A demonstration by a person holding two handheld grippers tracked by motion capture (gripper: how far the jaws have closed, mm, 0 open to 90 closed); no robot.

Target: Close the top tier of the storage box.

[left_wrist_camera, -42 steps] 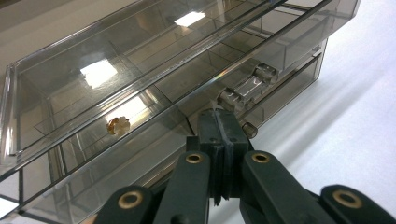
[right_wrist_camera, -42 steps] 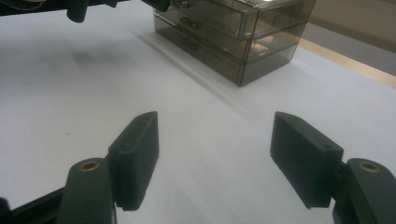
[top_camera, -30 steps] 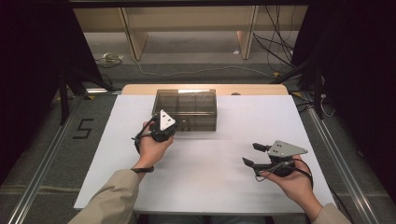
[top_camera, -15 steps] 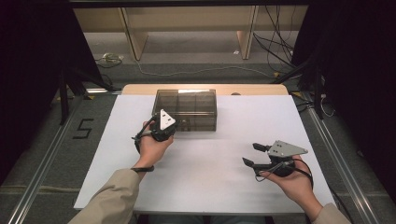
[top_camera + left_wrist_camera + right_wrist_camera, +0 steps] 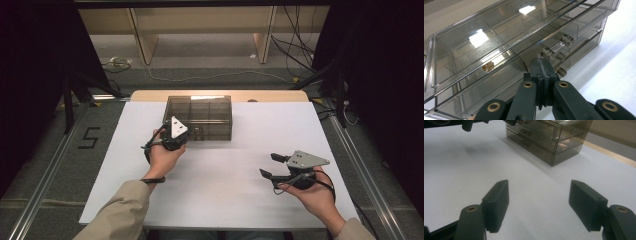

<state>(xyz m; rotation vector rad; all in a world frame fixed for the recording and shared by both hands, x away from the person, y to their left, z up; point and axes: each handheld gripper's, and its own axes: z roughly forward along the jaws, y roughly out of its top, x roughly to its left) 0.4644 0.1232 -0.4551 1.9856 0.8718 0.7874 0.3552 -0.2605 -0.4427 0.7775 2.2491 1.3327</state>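
Two tools over white table, left tool pinched together (at smoky drawer box), right tool spread apart.

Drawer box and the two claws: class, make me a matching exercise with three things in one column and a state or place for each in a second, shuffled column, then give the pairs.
Things
1. left claw
2. right claw
3. smoky clear drawer box

States or places
A. jaws spread wide above bare white table cover
B. stands at the far side of the white table cover
C. jaws pressed together at the box's front, by a clear drawer handle

Pairs: 1-C, 2-A, 3-B
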